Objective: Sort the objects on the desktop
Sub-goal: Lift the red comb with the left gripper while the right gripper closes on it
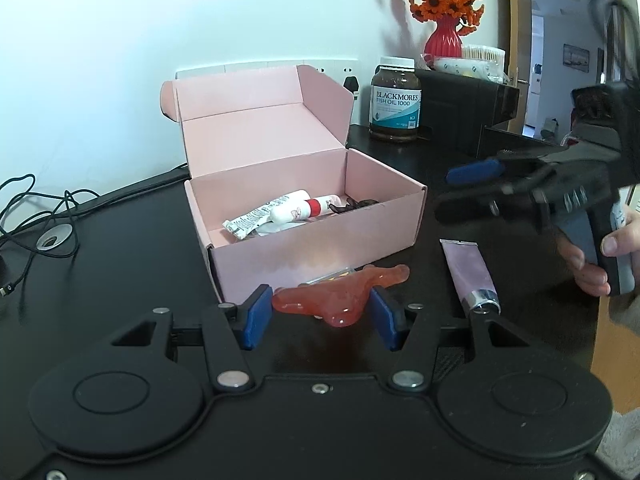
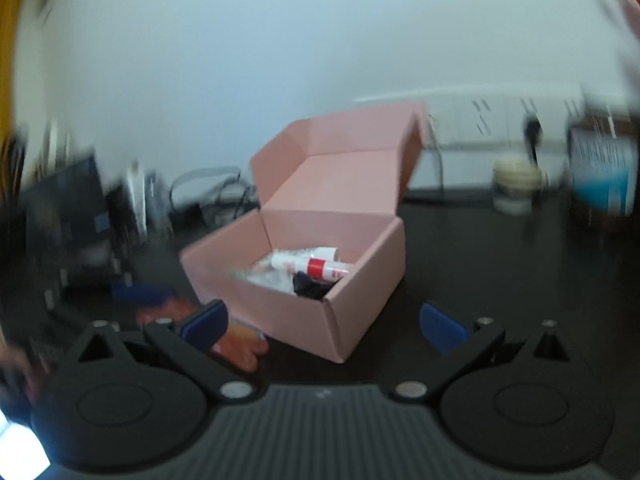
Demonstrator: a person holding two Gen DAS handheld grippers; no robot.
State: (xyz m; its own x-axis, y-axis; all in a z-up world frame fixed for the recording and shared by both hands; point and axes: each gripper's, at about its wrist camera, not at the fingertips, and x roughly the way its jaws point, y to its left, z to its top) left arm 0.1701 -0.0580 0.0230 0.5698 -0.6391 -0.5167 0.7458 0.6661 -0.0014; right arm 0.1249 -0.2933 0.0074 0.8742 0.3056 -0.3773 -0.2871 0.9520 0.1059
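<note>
Orange slime [image 1: 340, 294] lies between parted left fingers [image 1: 256, 316], against pink box [image 1: 312, 256].

Only readable label from my left wrist view: brown supplement bottle [image 1: 395, 99] at the back of the desk, white-and-teal label reads "BLACKMORES" over "FISH OIL 1000". Smaller print under that is too small to read. Sachet [image 1: 256, 217] and white tube [image 1: 305, 207] in the pink box [image 1: 320, 236] carry print, illegible. Right wrist view is motion-blurred, nothing readable there.
</note>
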